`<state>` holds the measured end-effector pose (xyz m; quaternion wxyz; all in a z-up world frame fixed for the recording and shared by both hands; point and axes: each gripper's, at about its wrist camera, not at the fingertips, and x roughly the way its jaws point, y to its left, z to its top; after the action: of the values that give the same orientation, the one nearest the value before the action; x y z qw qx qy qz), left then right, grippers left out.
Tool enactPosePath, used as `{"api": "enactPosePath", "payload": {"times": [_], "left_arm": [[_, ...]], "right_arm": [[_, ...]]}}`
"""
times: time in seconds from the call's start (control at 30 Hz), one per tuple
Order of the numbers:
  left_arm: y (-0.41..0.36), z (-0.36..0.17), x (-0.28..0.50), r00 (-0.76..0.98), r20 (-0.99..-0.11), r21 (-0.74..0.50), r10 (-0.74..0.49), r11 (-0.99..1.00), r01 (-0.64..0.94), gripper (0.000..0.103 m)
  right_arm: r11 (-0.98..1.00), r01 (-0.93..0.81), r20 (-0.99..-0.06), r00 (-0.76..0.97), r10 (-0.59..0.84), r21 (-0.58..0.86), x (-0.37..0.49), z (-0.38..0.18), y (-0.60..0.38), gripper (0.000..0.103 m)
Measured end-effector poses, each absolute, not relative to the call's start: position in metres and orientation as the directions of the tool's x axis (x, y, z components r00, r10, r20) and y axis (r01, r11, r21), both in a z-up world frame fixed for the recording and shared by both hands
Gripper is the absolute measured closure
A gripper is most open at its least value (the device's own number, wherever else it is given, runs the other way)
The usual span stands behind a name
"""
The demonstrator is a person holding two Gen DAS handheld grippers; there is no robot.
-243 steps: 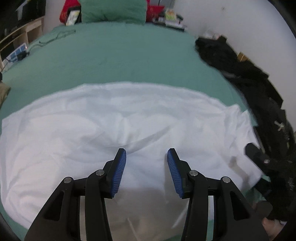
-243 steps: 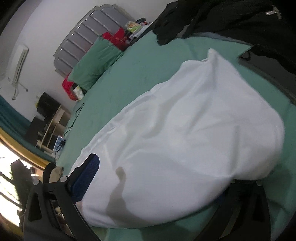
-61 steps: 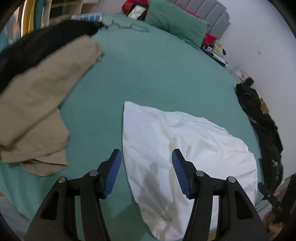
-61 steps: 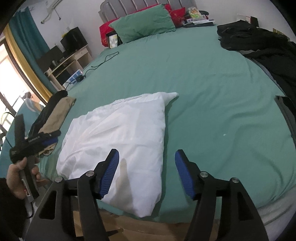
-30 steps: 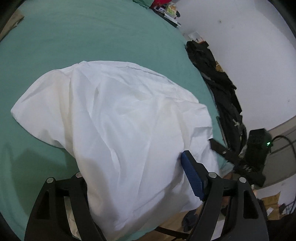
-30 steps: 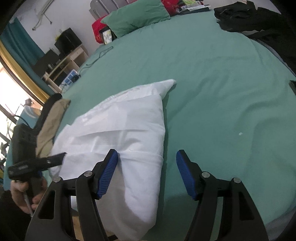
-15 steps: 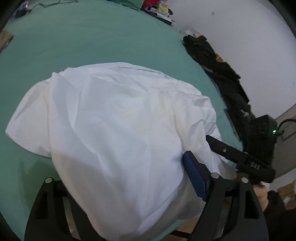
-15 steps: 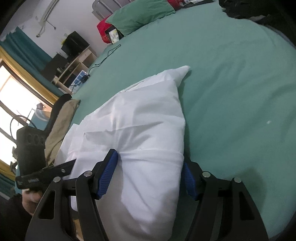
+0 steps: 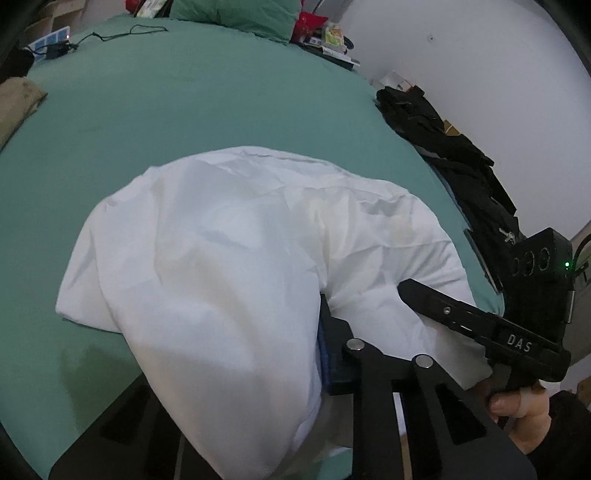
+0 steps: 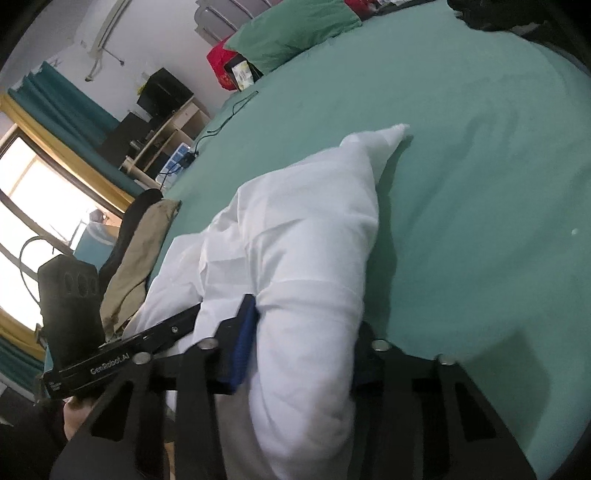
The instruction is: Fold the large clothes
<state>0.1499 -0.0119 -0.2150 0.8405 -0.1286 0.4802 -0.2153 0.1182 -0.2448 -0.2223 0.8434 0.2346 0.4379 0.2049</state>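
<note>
So the green bed fills most of both views, with the white garment bunched at its near edge. My right gripper is clamped on a thick roll of it; my left gripper is pinching the cloth too.

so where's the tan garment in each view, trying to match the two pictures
Left wrist view: the tan garment sits at the far left edge, on the green bed, well apart from the white garment.
Right wrist view: the tan garment lies at left of centre, beside a black cloth, just left of the white garment.
Shared landmark: the green pillow at the head of the bed.
</note>
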Motion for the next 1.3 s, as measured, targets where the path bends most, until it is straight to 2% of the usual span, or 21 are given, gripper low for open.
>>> {"api": "enactPosePath", "payload": {"times": [0.1,0.13,0.2,0.3,0.43,0.57,0.67,0.93,1.3], "left_arm": [[-0.013,-0.219,0.147,0.445,-0.765,-0.406,-0.465,0.885,0.226,0.079],[-0.01,-0.222,0.149,0.439,-0.762,-0.422,-0.475,0.88,0.219,0.076],[-0.006,-0.226,0.151,0.441,-0.752,-0.44,-0.489,0.872,0.216,0.073],[-0.005,-0.228,0.15,0.459,-0.737,-0.46,-0.495,0.866,0.195,0.07],[-0.008,-0.227,0.147,0.477,-0.739,-0.436,-0.475,0.878,0.198,0.07],[-0.006,-0.223,0.147,0.468,-0.735,-0.456,-0.491,0.868,0.195,0.079],[-0.006,-0.218,0.144,0.471,-0.728,-0.46,-0.499,0.864,0.205,0.082],[-0.008,-0.195,0.137,0.505,-0.688,-0.47,-0.521,0.85,0.236,0.085],[0.001,-0.154,0.133,0.565,-0.622,-0.471,-0.543,0.835,0.284,0.085]], "right_arm": [[0.838,-0.181,-0.668,0.527,0.525,0.515,0.116,-0.215,-0.238,0.066],[0.842,-0.179,-0.675,0.524,0.52,0.509,0.117,-0.216,-0.238,0.063],[0.828,-0.149,-0.675,0.512,0.532,0.54,0.121,-0.225,-0.244,0.06],[0.797,-0.133,-0.652,0.504,0.567,0.59,0.124,-0.232,-0.252,0.06],[0.809,-0.153,-0.654,0.515,0.555,0.567,0.121,-0.228,-0.248,0.063],[0.808,-0.172,-0.645,0.52,0.56,0.563,0.118,-0.221,-0.25,0.073],[0.829,-0.205,-0.644,0.544,0.538,0.52,0.115,-0.208,-0.243,0.077],[0.847,-0.234,-0.621,0.592,0.513,0.477,0.11,-0.181,-0.236,0.08],[0.841,-0.277,-0.54,0.663,0.518,0.466,0.103,-0.142,-0.232,0.08]]}}
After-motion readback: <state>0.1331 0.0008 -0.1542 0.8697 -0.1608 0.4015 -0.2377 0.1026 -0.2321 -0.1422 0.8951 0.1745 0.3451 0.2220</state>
